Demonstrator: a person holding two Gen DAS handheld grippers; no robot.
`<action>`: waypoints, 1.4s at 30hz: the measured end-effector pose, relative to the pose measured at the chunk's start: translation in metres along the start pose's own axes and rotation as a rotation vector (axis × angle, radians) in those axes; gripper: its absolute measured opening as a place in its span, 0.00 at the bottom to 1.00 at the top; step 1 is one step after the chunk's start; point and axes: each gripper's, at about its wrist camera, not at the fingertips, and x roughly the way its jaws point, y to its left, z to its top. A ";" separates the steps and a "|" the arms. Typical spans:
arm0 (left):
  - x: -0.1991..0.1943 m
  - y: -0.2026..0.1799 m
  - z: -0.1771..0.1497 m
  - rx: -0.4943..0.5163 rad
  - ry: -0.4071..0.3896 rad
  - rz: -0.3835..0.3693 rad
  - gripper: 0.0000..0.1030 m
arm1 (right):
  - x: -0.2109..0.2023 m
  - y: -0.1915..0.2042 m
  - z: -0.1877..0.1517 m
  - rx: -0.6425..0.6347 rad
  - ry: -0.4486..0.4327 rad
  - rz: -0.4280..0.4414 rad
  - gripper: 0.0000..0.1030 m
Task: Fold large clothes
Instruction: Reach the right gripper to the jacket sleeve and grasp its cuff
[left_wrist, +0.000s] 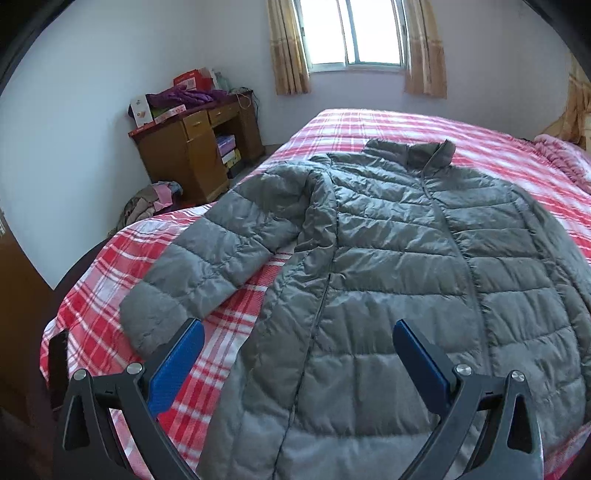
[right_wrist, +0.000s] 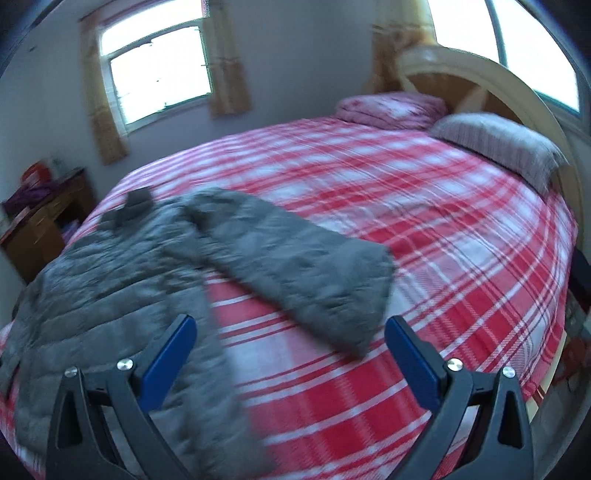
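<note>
A grey quilted puffer jacket (left_wrist: 406, 266) lies flat and zipped on the red-and-white plaid bed (left_wrist: 369, 122), collar toward the far side. Its left sleeve (left_wrist: 199, 258) spreads out toward the bed's left edge. My left gripper (left_wrist: 299, 354) is open and empty, above the jacket's hem, its left finger near the sleeve cuff. In the right wrist view the jacket body (right_wrist: 110, 266) is at the left and its other sleeve (right_wrist: 306, 266) stretches right across the bed (right_wrist: 424, 221). My right gripper (right_wrist: 290, 350) is open and empty, just short of that sleeve's cuff. This view is blurred.
A wooden desk (left_wrist: 199, 147) piled with boxes and purple clothing stands by the wall at the left, with a heap of clothes (left_wrist: 155, 203) on the floor beside it. Pillows (right_wrist: 495, 140) and a curved headboard (right_wrist: 517, 96) are at the bed's right end. A curtained window (left_wrist: 354, 33) is behind.
</note>
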 end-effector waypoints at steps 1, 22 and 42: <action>0.008 -0.002 0.003 0.001 0.009 0.005 0.99 | 0.007 -0.007 0.002 0.016 0.004 -0.015 1.00; 0.111 -0.028 0.021 0.071 0.118 0.080 0.99 | 0.088 -0.102 0.005 0.237 0.074 -0.096 0.92; 0.117 0.034 0.074 0.008 0.111 0.071 0.99 | 0.061 -0.024 0.097 -0.072 -0.090 -0.045 0.16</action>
